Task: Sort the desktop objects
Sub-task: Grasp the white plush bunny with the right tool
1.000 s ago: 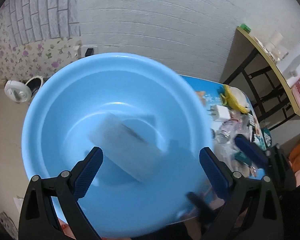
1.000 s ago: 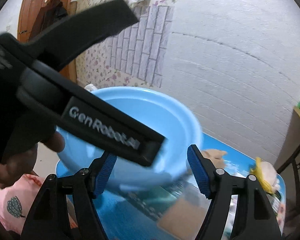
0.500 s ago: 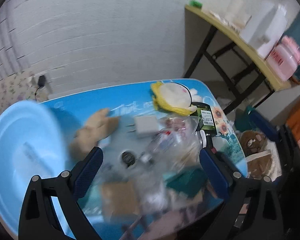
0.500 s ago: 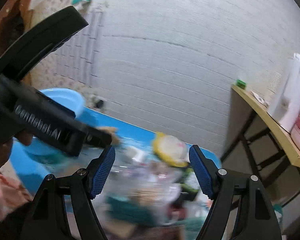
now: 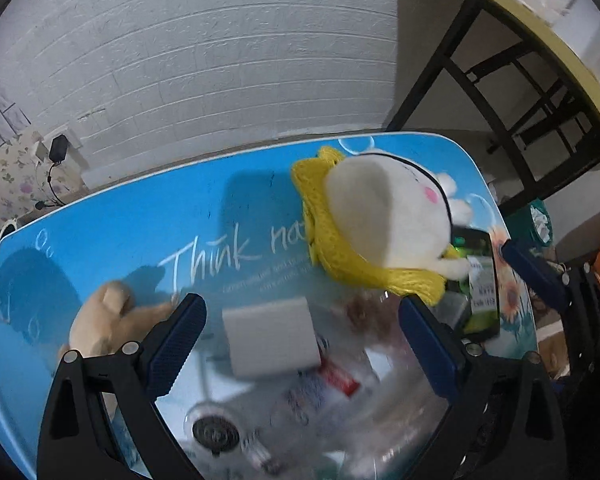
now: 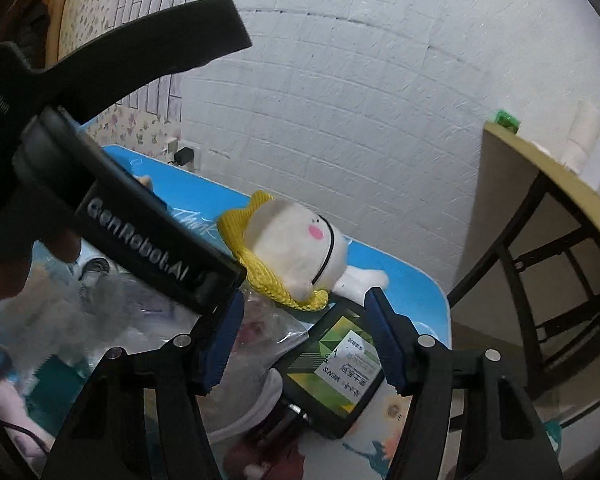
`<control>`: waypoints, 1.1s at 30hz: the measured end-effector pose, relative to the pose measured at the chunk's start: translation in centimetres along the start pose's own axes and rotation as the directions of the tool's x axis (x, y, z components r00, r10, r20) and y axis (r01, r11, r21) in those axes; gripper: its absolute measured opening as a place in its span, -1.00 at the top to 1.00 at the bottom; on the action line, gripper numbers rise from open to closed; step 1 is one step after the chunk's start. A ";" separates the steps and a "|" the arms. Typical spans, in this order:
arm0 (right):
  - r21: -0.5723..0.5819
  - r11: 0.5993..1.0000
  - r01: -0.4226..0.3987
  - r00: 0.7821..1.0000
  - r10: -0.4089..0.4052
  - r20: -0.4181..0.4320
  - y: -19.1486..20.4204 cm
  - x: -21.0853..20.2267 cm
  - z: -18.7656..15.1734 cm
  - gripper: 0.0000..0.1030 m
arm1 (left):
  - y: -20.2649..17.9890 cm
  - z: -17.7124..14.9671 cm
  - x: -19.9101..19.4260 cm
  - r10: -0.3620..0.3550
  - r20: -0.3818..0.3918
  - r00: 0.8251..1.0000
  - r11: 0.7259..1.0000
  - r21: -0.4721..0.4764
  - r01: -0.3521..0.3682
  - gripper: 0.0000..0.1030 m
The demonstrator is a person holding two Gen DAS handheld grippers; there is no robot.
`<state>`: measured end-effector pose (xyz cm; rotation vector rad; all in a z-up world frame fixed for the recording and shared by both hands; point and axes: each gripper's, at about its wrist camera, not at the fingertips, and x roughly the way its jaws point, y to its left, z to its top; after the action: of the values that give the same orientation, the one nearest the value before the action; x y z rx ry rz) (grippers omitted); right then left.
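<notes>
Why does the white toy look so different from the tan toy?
The white toy wears a yellow knit wrap; the tan toy shows none. The white toy lies at the table's far right, in plain view; the tan toy lies at the left, partly hidden behind a gripper finger. The white toy looks bigger and has a pink cheek; the tan toy is too blurred to show a face. Both look soft and lie on the blue table.

- Plush toy [image 5: 384,224] lies on the surface [image 5: 140,224], toward its far right corner, near the wall [image 5: 220,60].
- Dark box [image 6: 332,364] just in front of the plush, at the right edge.
- Flat block [image 5: 270,336] sits left of the box, amid clear bags [image 6: 268,332].
- Small stuffed animal [image 5: 100,324] further left.
- Side table [image 6: 548,184] stands right of the surface, against the wall.
</notes>
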<state>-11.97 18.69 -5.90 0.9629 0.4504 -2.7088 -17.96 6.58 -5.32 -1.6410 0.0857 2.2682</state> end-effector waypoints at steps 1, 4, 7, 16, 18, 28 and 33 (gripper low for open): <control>0.003 1.000 -0.003 1.000 0.003 0.003 -0.2 0.2 0.0 -0.12 | -0.1 0.3 0.3 0.004 -0.001 1.000 1.000 0.000 -0.004 -0.89; 0.007 1.000 -0.018 1.000 0.018 0.005 -0.3 0.7 0.2 -0.12 | -0.6 1.1 1.2 0.021 -0.007 1.000 1.000 0.012 -0.021 -0.89; 0.000 1.000 -0.029 1.000 0.029 -0.002 -0.7 1.2 0.2 -0.12 | -0.4 1.5 1.2 -0.017 -0.017 1.000 1.000 -0.004 0.016 -0.88; 0.046 0.999 -0.027 1.000 0.026 0.005 -5.8 -1.1 1.7 -0.12 | 0.4 2.5 -0.9 -0.042 0.032 0.999 0.999 -0.004 0.042 -0.89; 0.062 0.998 0.019 1.000 -0.019 -0.009 -7.1 0.0 2.3 -0.12 | 0.0 3.2 -0.4 -0.014 0.042 0.999 1.000 0.000 0.014 -0.89; 0.183 0.976 -0.120 0.984 0.142 -0.109 -8.3 5.8 2.2 -0.12 | -2.3 4.9 0.8 0.145 0.090 0.985 0.981 0.119 -0.156 -0.91; 0.323 0.921 -0.220 0.947 0.281 -0.154 -10.0 7.8 0.9 -0.28 | -2.1 4.7 1.5 0.132 0.075 0.988 0.984 0.112 -0.140 -0.90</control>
<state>-21.52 26.75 -8.13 1.2790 -0.0621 -2.4987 -22.01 10.04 -4.81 -1.5395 0.3177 2.3674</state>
